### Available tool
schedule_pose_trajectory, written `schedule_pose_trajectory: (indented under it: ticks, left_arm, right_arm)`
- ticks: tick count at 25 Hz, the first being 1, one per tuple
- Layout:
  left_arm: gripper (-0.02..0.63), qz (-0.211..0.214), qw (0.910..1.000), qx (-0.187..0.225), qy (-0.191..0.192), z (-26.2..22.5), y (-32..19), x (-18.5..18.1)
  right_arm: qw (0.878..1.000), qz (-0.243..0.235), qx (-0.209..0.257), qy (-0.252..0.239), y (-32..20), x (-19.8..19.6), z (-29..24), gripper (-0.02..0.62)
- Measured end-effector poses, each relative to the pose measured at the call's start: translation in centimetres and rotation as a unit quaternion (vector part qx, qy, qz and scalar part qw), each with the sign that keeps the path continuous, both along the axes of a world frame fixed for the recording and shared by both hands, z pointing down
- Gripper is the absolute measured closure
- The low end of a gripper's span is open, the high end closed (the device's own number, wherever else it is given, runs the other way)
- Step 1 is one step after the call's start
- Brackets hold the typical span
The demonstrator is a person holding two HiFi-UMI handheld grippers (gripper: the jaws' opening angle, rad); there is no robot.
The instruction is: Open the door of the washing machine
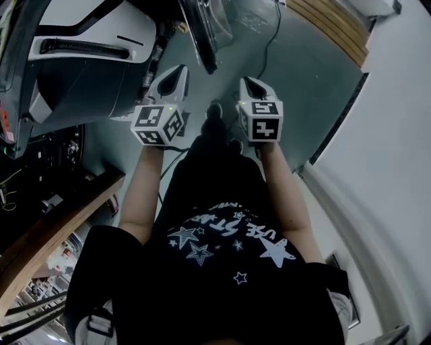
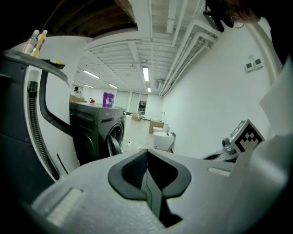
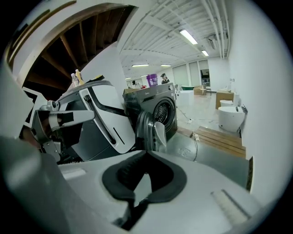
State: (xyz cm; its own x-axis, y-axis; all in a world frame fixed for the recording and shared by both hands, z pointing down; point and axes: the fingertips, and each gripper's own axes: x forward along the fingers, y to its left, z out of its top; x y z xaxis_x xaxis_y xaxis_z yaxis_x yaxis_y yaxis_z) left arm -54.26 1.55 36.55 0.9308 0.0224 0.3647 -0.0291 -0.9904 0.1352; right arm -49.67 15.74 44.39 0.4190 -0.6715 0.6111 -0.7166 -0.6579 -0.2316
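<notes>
Head view, far left: wooden bench edge, white-and-black machine housing above it. Next over: left gripper, held up ahead of person's black star-print shirt. Reads closed in left gripper view: left gripper pads together along one seam, nothing between. Aims down the room at washing machine, well apart from it, with door already hanging open off its front. Purple container showing above its top. Marker cube of the other gripper at that view's right edge.

Top centre of head view: door seen edge-on, swung out from washing machine, clear of both grippers. Same in right gripper view: dark front-loading washing machine, door swung out toward camera, drum opening exposed behind.

Right of door in head view: right gripper, roughly level with left gripper, near it, not touching. Also closed: right gripper pads pressed together, empty. Further right: wooden platform on grey floor, then white wall.
</notes>
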Motion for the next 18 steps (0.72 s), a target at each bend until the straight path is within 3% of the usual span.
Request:
schedule_pose_trajectory:
  ticks: [5, 10, 13, 18]
  left_arm:
    - [0.595, 0.036, 0.9986, 0.019, 0.035, -4.3, 4.0, -1.4]
    - [0.595, 0.045, 0.9967, -0.019, 0.064, -6.3, 5.3, -2.7]
    - [0.595, 0.048, 0.996, -0.039, 0.064, -6.6, 5.0, -3.1]
    - [0.595, 0.076, 0.9951, -0.026, 0.057, -7.4, 4.0, -3.9]
  right_arm:
    - [0.999, 0.033, 0.016, -0.006, 3.3, -1.4, -2.2, 0.592]
    - [0.999, 0.044, 0.024, -0.006, 5.0, -2.6, -3.8, 0.592]
    - [0.998, 0.054, 0.028, 0.002, 5.5, -2.6, -4.9, 0.592]
    - [0.997, 0.064, 0.023, 0.022, 5.1, -2.9, -6.7, 0.592]
